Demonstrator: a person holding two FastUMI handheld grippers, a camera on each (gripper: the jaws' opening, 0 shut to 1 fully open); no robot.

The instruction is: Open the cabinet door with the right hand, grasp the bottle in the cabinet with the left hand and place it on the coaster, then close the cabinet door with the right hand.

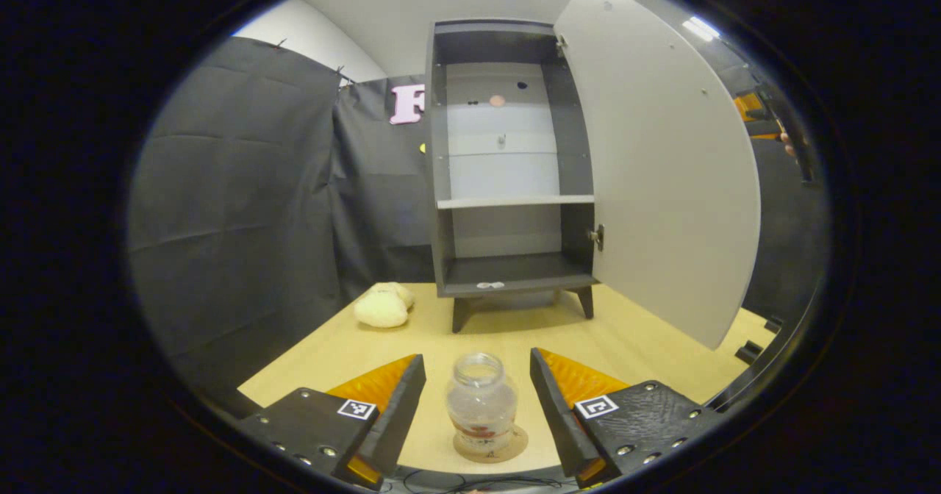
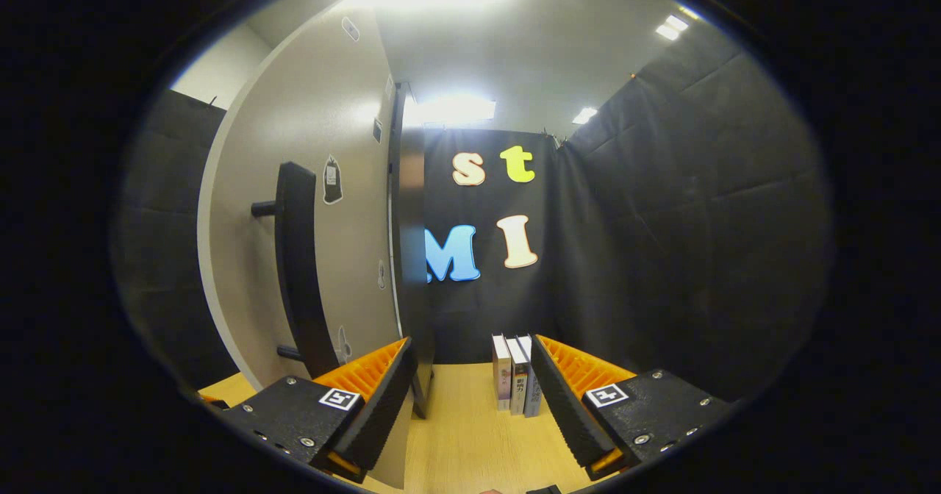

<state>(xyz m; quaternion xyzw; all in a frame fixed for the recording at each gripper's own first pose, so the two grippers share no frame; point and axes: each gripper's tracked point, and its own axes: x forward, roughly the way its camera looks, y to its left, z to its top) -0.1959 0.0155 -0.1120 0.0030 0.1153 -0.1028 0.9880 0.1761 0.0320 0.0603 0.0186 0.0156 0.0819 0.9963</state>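
1. Standing upright on the round coaster, the clear bottle sits between the spread fingers of the left gripper, untouched; released.
2. Beyond, the cabinet stands with its door swung wide.
3. Right gripper gapes beside the door handle; books ahead.

Test booth: black cloth walls, lone cabinet.

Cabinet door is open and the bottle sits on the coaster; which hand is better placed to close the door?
Right. Its tongs are open beside the door, near the handle. The left tongs are open around the bottle on the coaster, away from the cabinet.
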